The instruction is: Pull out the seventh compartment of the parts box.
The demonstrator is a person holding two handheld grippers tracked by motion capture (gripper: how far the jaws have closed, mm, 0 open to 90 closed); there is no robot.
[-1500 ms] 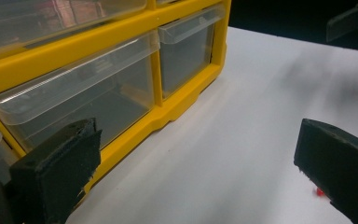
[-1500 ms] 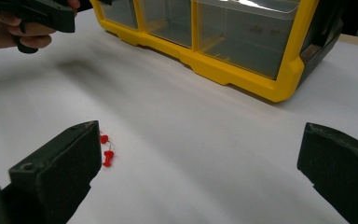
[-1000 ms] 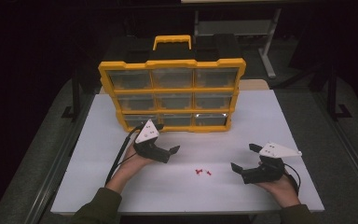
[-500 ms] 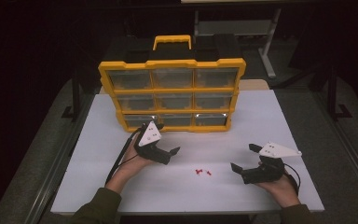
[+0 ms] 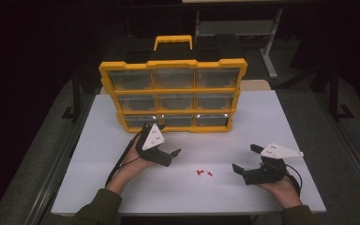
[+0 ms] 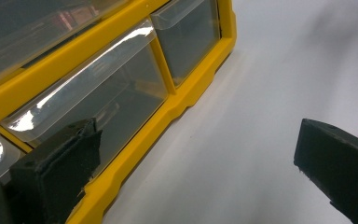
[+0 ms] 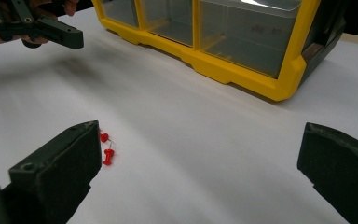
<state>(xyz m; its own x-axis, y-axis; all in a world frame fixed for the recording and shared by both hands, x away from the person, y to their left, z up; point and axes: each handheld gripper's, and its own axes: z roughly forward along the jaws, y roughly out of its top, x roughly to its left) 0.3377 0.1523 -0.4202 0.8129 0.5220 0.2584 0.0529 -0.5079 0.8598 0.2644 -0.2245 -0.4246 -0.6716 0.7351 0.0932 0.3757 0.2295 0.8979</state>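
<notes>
1. Since the earlier frames, my left gripper (image 5: 165, 149) has crept slightly toward the yellow drawer cabinet (image 5: 173, 89); my right gripper (image 5: 247, 161) has held its place in the lower right of the high view.
2. Left gripper: jaws stand wide apart and hold nothing. It sits low and left of centre in the high view, just in front of the cabinet's bottom row of drawers. In the left gripper view, one jaw overlaps the clear front of a bottom drawer (image 6: 98, 107) at the lower left of the frame; whether it touches I cannot tell. The other jaw hangs over bare tabletop (image 6: 242, 140) at the lower right.
3. Right gripper: jaws stand wide apart and hold nothing. It points toward frame centre in the high view.
4. Red pushpins (image 5: 203, 173): a small cluster lying on the tabletop, low and just right of centre in the high view, between the two grippers and nearer the right one. In the right gripper view two pins (image 7: 106, 148) lie just beside the jaw at the lower left, not between the jaws.
5. Cabinet: upright at the upper centre of the high view, three rows of three clear drawers, all shut, yellow handle (image 5: 173, 41) on top.
6. Both hands grip their tools from below.
</notes>
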